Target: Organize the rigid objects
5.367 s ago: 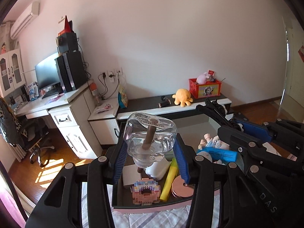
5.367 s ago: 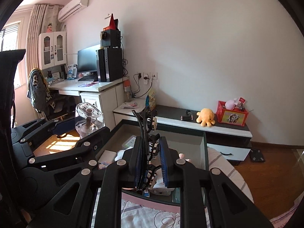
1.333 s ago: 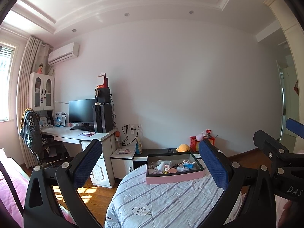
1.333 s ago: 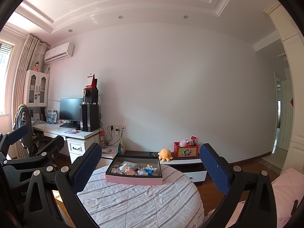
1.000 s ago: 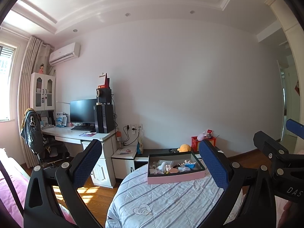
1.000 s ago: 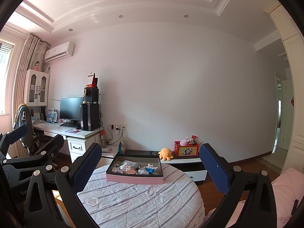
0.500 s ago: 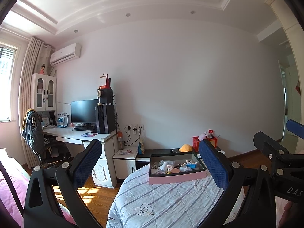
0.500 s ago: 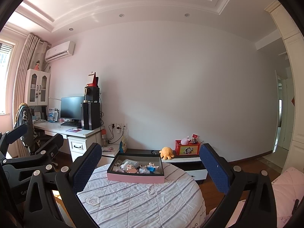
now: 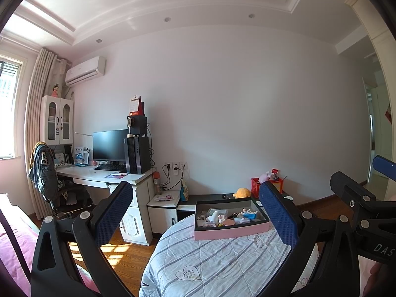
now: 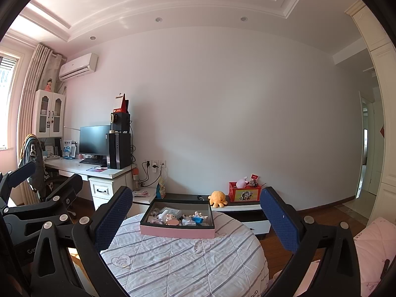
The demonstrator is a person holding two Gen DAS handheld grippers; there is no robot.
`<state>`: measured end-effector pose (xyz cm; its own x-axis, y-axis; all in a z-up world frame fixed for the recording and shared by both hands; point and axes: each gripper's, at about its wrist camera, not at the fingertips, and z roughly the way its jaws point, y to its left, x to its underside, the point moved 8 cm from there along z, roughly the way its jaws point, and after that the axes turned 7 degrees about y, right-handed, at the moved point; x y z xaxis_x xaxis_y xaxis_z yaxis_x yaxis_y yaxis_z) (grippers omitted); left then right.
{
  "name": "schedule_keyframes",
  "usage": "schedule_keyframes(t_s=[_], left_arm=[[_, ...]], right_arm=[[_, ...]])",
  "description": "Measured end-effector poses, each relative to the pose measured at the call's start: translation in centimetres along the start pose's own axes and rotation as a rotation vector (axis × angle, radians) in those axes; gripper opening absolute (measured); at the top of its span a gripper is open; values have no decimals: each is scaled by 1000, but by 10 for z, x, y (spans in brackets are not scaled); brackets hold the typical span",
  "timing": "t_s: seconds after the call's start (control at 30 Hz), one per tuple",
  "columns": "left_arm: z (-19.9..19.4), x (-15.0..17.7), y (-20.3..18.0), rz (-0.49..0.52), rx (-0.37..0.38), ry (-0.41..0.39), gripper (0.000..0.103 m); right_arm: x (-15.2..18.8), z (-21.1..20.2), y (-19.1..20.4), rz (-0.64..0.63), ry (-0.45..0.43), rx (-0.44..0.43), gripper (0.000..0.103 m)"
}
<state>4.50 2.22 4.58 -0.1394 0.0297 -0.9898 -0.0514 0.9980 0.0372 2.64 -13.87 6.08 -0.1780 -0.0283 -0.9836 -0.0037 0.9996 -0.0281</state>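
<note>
Both tools held well back from the pink tray, pointing at it. Left tool is spread wide w/ nothing between its pads; right tool likewise wide and holding nothing.

Tray sits on the far part of the round worktop w/ striped cover. Small rigid items are all inside it; no loose items visible on the cover. Judging by that, task looks about finished.

Tray's long axis runs left-right across both views, broad pink side toward the cameras. Individual items too small to tell which way they point.
</note>
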Motion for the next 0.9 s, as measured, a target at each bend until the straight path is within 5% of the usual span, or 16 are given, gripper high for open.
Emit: schedule_keyframes(t_s=[0.9], left_arm=[[-1, -2, 2, -1, -2, 2, 103]], right_arm=[[-1, 3, 0, -4, 2, -2, 103]])
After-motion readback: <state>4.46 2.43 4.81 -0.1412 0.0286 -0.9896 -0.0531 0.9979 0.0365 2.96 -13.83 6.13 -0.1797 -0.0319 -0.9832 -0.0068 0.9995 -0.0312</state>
